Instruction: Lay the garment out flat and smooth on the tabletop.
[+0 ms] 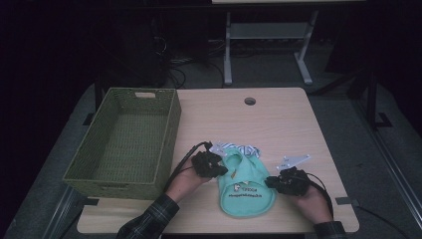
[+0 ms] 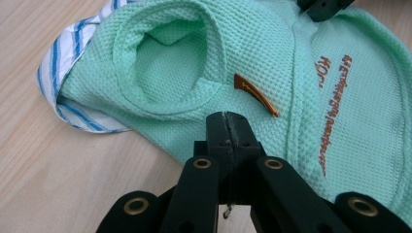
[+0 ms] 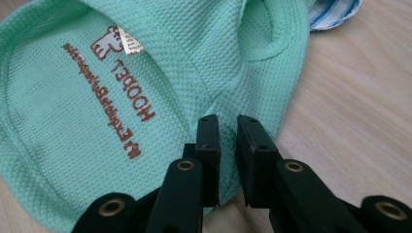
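In the high view, your forearms come in nearest the camera, with the left tool (image 1: 215, 167) at the left edge of the mint-green garment (image 1: 246, 186) and the right tool (image 1: 278, 181) at its right edge. The garment lies flat on the bench (image 1: 288, 119), over a blue-striped cloth (image 1: 239, 148). The green woven basket (image 1: 127, 142) to the left looks bare inside, though the light is dim.

In the left gripper view, your left tool (image 2: 227, 119) is pressed together against the garment's (image 2: 194, 63) knit just below the neck opening, beside an orange tab (image 2: 255, 93).

In the right gripper view, your right tool (image 3: 228, 127) stands slightly spread over the garment's (image 3: 73, 116) edge, a narrow gap between the pads.
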Motion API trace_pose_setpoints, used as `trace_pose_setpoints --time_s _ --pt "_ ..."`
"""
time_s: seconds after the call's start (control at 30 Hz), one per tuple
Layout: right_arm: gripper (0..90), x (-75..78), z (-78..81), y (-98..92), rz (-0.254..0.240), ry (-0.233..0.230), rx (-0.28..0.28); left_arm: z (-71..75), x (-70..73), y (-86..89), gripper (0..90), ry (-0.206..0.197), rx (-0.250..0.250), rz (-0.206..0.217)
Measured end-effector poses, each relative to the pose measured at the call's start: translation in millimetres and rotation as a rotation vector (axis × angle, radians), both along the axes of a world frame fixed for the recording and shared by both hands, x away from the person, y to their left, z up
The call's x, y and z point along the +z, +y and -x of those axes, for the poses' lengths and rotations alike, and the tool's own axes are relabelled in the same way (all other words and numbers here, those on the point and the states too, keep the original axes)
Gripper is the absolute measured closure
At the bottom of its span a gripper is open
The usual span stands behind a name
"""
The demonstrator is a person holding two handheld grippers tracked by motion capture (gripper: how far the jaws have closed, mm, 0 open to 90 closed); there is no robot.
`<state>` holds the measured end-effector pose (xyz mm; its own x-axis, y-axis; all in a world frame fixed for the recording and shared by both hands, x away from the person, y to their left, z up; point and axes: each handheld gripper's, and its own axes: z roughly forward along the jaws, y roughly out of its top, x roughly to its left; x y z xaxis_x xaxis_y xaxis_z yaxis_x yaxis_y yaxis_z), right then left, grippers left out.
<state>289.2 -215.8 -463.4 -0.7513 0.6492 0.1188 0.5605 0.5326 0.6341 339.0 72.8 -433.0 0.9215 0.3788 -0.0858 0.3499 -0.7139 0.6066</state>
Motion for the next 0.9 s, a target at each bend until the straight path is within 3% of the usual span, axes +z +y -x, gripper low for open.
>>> trace_pose_setpoints --time_s 0.2,0.3,0.4,0.63,0.83,0.9 --pt "79.1 0.0 0.2 0.4 0.004 -0.004 -0.001 2.7 3.5 0.5 89.3 -0.003 -0.02 0.012" --pt "78.1 0.1 0.9 1.4 0.008 -0.012 0.005 4.0 5.8 -0.8 89.0 0.003 -0.01 0.048" --pt "76.7 0.1 1.1 2.5 0.008 -0.012 0.013 3.5 8.6 -2.1 88.9 0.001 -0.029 0.048" --pt "73.4 0.4 2.1 4.4 0.006 -0.01 0.023 3.7 16.7 0.9 89.6 -0.006 -0.013 0.098" --pt "71.9 0.6 2.2 3.7 0.012 -0.017 0.026 2.3 19.1 6.3 89.7 0.003 -0.005 0.089" --pt "69.5 1.4 2.5 3.2 0.005 -0.012 0.03 2.5 15.4 4.6 83.9 0.001 0.012 0.096"
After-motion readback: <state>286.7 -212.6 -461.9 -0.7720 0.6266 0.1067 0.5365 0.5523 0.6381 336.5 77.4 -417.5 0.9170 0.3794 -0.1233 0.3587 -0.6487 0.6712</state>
